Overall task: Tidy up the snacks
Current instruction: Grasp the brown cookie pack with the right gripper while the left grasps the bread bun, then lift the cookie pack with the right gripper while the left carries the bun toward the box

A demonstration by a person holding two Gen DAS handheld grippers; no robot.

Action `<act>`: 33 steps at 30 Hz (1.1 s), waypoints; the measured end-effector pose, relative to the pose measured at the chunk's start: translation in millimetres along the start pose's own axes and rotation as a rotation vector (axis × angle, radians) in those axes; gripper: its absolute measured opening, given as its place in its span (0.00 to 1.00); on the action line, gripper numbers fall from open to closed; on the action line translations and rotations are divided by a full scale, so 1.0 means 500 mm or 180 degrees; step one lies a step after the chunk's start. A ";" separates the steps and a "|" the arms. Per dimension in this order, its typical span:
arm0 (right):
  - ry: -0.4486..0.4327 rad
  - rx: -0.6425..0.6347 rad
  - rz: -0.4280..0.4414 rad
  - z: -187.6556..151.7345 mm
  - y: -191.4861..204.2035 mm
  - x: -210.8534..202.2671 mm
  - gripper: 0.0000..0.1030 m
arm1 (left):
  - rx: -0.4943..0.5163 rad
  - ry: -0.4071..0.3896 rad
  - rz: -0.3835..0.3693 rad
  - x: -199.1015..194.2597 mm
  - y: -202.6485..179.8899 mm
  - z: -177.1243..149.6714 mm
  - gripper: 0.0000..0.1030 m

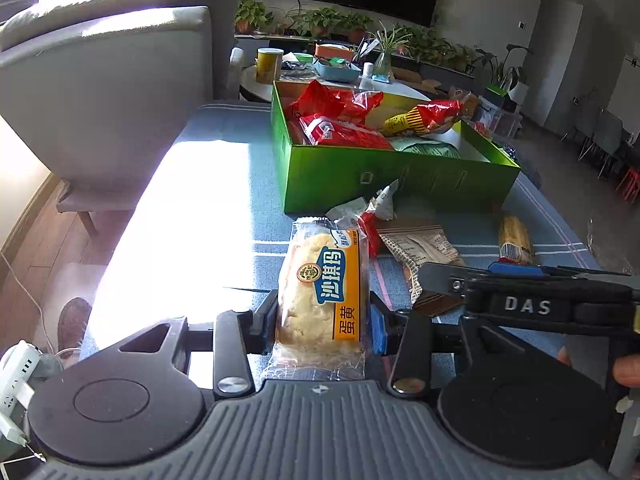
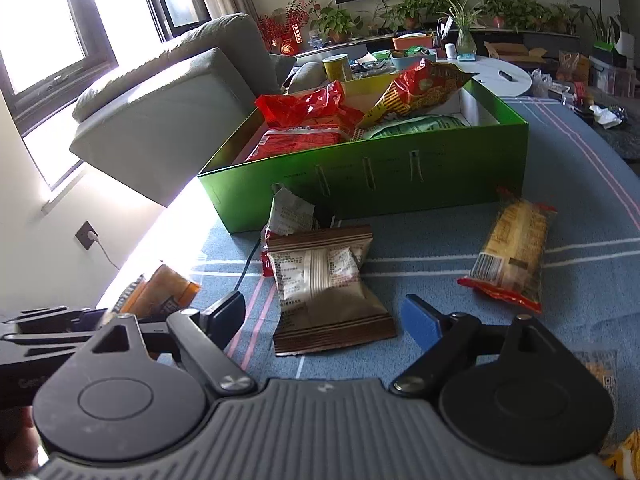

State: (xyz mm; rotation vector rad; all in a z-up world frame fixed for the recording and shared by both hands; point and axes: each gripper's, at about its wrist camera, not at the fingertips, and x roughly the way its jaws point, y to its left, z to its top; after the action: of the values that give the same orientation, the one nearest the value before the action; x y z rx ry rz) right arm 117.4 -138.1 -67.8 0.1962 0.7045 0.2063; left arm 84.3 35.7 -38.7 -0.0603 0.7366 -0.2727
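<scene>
My left gripper (image 1: 322, 326) is shut on an orange-labelled egg-yolk cake packet (image 1: 324, 296), held just above the blue striped cloth (image 1: 224, 208). My right gripper (image 2: 324, 320) is open, its fingers on either side of a brown and white snack pouch (image 2: 324, 280) lying on the cloth. The green box (image 2: 368, 184) stands behind, holding red snack bags (image 2: 304, 112) and a green packet (image 2: 416, 126). A yellow biscuit packet with red ends (image 2: 512, 248) lies to the right of the pouch. The right gripper also shows in the left wrist view (image 1: 520, 292).
A grey armchair (image 1: 104, 92) stands to the left of the table. A round white table (image 2: 496, 72) with a yellow can, bowls and plants sits behind the box. A small white wrapper (image 2: 288, 212) lies against the box front. A power strip (image 1: 16, 376) lies on the floor, left.
</scene>
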 end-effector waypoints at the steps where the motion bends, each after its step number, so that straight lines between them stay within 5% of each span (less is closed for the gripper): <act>1: 0.0008 -0.0054 -0.0063 0.000 0.006 0.009 0.74 | 0.0009 -0.0019 0.0010 -0.004 0.000 0.000 0.39; 14: 0.0007 -0.0379 -0.0313 -0.008 0.036 0.053 0.72 | -0.0030 -0.0056 -0.0005 -0.012 0.007 -0.006 0.39; 22: -0.0177 0.0065 0.0107 0.002 -0.008 -0.024 0.68 | -0.0040 -0.0132 -0.0004 -0.029 0.004 -0.007 0.39; 33: -0.0592 0.0183 0.0265 0.028 -0.004 -0.116 0.68 | -0.0011 -0.0286 -0.0056 -0.067 -0.018 -0.006 0.39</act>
State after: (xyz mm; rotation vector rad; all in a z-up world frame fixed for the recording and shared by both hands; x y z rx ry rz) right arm 83.8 -156.3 -21.7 0.2961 0.5183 0.2441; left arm 56.3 35.9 -17.6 -0.0820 0.6475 -0.2838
